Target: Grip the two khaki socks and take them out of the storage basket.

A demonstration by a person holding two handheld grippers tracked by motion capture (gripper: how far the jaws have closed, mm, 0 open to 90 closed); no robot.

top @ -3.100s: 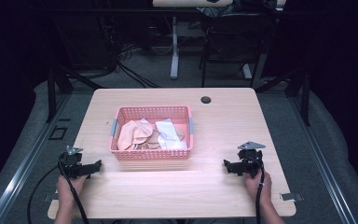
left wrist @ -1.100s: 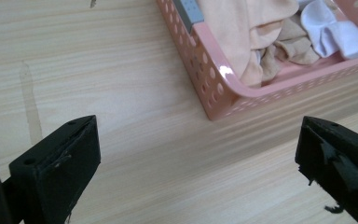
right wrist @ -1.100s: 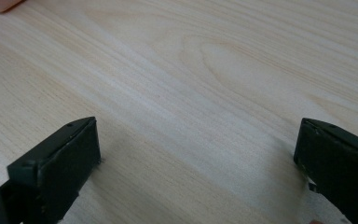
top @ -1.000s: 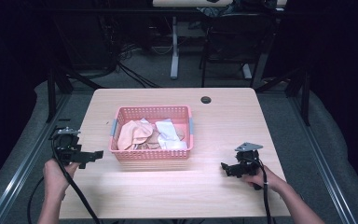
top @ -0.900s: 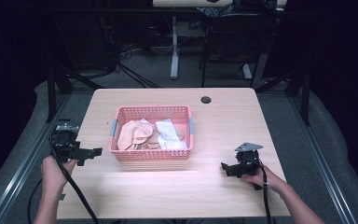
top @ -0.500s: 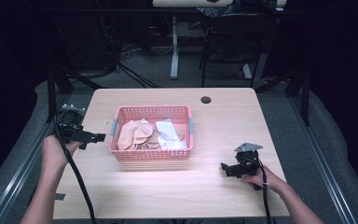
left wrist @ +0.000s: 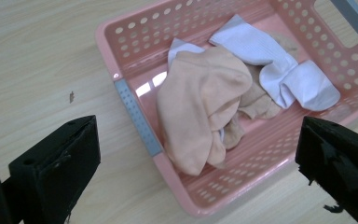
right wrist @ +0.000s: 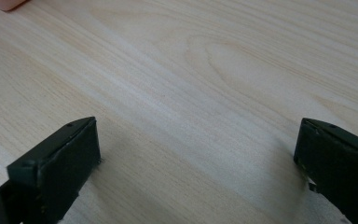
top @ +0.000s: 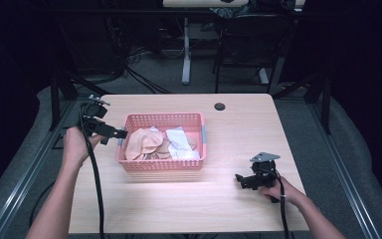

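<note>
- Left gripper view: the left gripper (left wrist: pixel 198 172) hangs above the pink basket's (left wrist: pixel 135 112) near rim, jaws spread wide and empty; a peach sock (left wrist: pixel 200 102) lies heaped inside, touching a white sock (left wrist: pixel 279 70).
- The right gripper (right wrist: pixel 196 172) rests low on the wooden table (right wrist: pixel 214 70), jaws apart, holding nothing.
- Likely risk: a jaw catching the rim and tipping the basket, or pinching two socks together.
- Socks beneath the heap are hidden.

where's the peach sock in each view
High view: peach sock lies in the left half of the pink basket.
Left gripper view: centre, sock beside the basket's grey handle.
Right gripper view: not in it.
Shared landmark: the pink basket, its corner top left there.
</note>
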